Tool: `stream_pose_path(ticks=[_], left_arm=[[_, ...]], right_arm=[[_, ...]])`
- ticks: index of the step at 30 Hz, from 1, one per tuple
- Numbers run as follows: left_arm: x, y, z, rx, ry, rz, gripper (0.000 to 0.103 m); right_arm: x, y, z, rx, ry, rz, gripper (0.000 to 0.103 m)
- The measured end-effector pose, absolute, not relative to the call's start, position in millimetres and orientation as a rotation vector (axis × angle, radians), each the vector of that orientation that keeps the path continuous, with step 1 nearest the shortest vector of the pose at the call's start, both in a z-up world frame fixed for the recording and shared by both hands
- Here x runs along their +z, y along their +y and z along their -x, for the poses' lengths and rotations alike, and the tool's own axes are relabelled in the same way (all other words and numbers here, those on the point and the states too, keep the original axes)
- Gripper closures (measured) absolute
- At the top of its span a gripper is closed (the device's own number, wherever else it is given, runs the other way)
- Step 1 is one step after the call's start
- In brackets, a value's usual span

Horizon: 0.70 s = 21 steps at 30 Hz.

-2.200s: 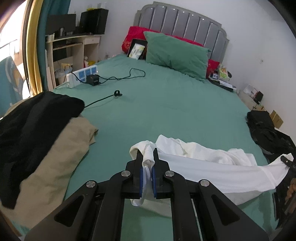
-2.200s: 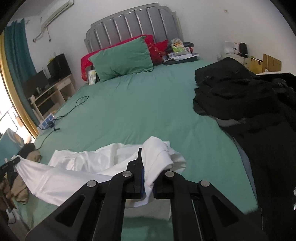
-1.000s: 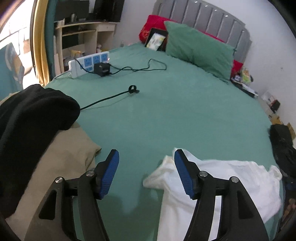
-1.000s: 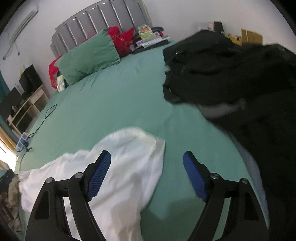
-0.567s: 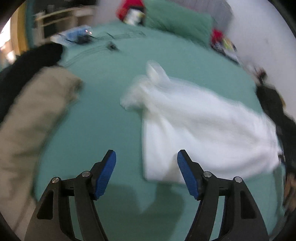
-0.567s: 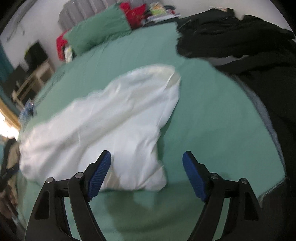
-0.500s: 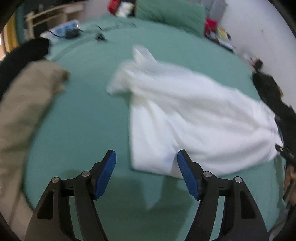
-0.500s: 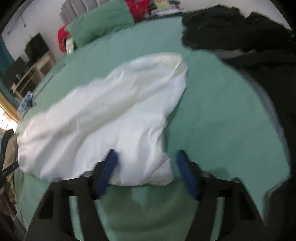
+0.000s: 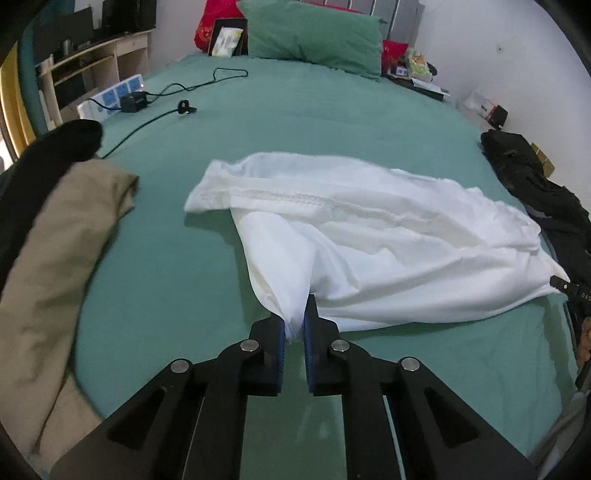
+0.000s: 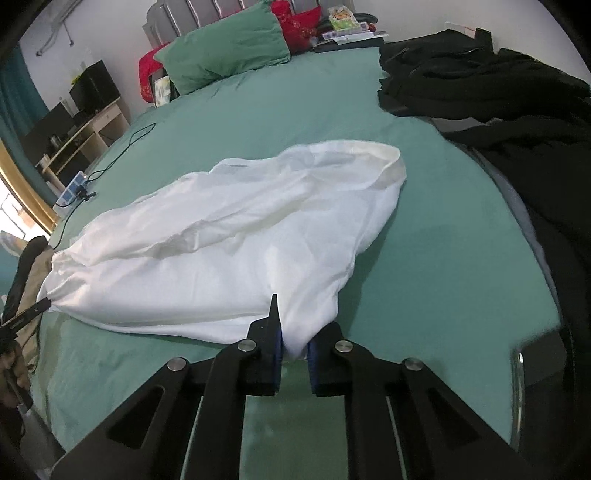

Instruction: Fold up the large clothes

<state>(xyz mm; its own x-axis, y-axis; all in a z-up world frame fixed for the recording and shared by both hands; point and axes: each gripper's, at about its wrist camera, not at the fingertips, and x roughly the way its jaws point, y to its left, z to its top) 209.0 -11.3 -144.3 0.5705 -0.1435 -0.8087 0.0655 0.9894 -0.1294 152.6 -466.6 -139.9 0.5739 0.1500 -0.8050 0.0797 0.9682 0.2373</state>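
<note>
A white garment [image 9: 369,229] lies spread in a loose heap across the green bed sheet [image 9: 166,277]. My left gripper [image 9: 293,328] pinches the garment's near left corner, its jaws closing with fabric bunched between the blue pads. In the right wrist view the same garment [image 10: 240,236] stretches off to the left. My right gripper [image 10: 293,343] holds the near right corner, and its jaws are closing on a fold of cloth. Each gripper's black tip shows at the far end of the other's view.
A tan garment [image 9: 48,240] with a black one [image 9: 44,155] on top lies along the bed's left side. A pile of black clothes [image 10: 498,92] covers the right side. A power strip and cable [image 9: 110,98] and a green pillow [image 9: 314,33] are near the headboard.
Both grippers let go of the garment's far corners, drew back open toward the near edge of the bed, and have now closed on the garment's near corners.
</note>
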Motion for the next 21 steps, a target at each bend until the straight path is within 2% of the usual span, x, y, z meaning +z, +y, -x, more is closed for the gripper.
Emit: stream_pose_path(ticks=[7,15,17,21], left_arm=[[-133,-1,-158,-0.123,0.983,0.129,0.093],[-153,11,-112,-0.099,1.067,0.175,0.093],[-164,13,-109,-0.094,1.093,0.175,0.091],[-171,15,-108,-0.095,1.112,0.185,0.079]], right_arm=[[-142,-468,-107,0.023,0.991,-0.301,0.093],[-144,-456,-58,-0.004,1.034,-0.275,0.093],[-147,-453,-51,-0.014,1.050,-0.264,0.092],[-153,-447,-51,-0.040,1.066,-0.231,0.089]])
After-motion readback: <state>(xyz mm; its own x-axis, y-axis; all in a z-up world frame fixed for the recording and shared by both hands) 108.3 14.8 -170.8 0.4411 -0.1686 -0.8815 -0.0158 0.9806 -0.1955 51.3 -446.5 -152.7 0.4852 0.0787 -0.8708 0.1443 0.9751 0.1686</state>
